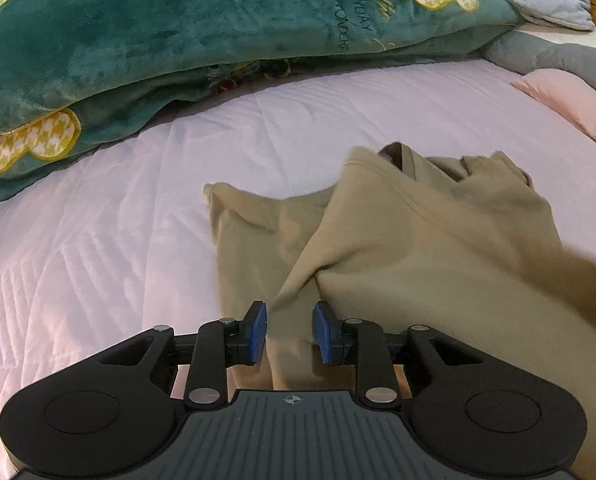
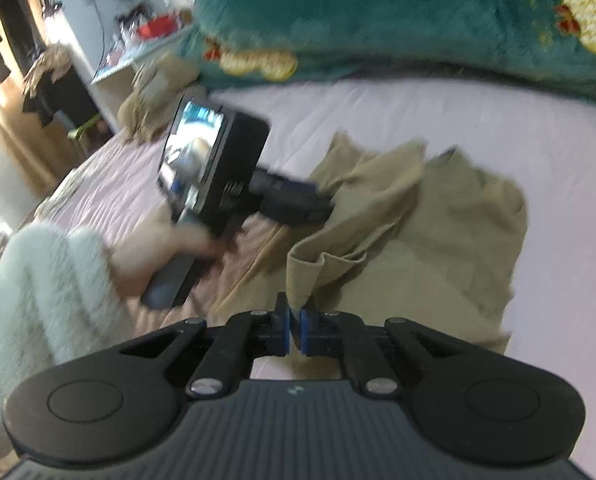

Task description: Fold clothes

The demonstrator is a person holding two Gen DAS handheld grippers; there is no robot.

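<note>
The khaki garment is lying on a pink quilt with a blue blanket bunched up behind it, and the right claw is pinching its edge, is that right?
Not quite: the blanket is dark green with yellow patches, not blue, as the left wrist view shows. The rest holds: the khaki garment lies on the pink quilt, and the right claw pinches its edge.

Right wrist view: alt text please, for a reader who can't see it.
The right gripper is shut on a fold of a tan garment on a pink quilted bed. At left, a white-sleeved hand holds the left gripper against the garment; a green plush blanket lies behind.
</note>
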